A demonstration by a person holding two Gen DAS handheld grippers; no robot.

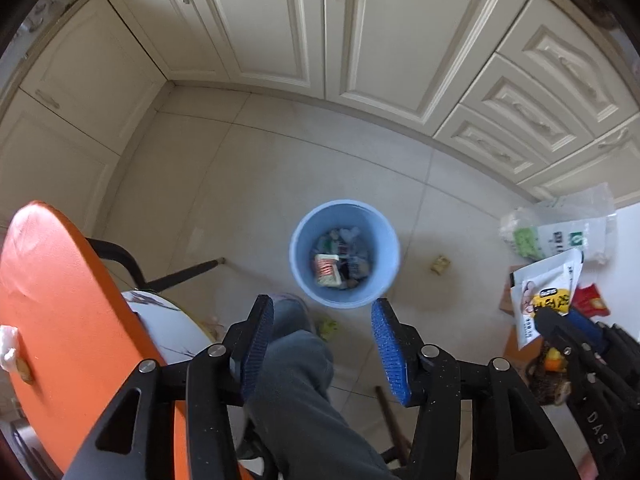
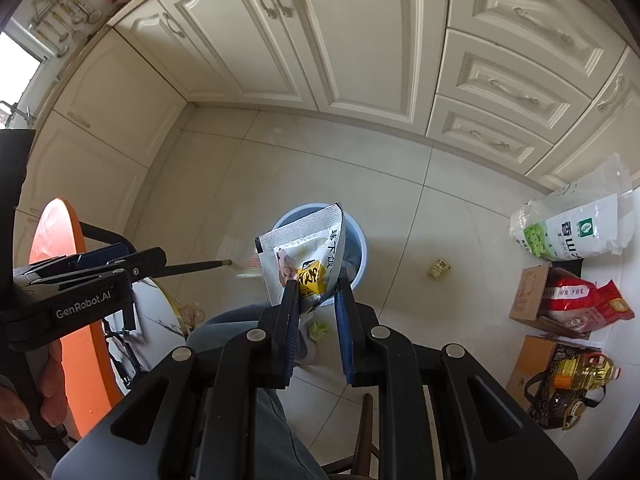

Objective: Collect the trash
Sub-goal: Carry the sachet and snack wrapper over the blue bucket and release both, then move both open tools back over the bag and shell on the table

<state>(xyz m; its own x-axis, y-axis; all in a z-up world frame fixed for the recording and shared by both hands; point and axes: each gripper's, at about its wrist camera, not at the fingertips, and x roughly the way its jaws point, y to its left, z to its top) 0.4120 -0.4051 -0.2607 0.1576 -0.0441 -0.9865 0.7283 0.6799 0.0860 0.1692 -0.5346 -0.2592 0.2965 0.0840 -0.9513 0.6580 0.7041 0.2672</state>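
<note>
Ribbed blue pads of the left claw gape empty above a round blue plastic bin, while the right claw pinches a glossy snack pouch.

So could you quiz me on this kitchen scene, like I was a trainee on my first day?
1. True or false: the blue bin on the floor already has rubbish in it.
2. Which claw holds the white and yellow snack packet? A) left claw B) right claw C) neither
3. Fill the gap: the left claw is open and holds ______.

Key
1. True: wrappers lie at the bottom of the bin.
2. B: the right claw pinches the packet's lower edge, above the bin.
3. Nothing: only the person's trouser leg and the floor show between its blue pads.
</note>
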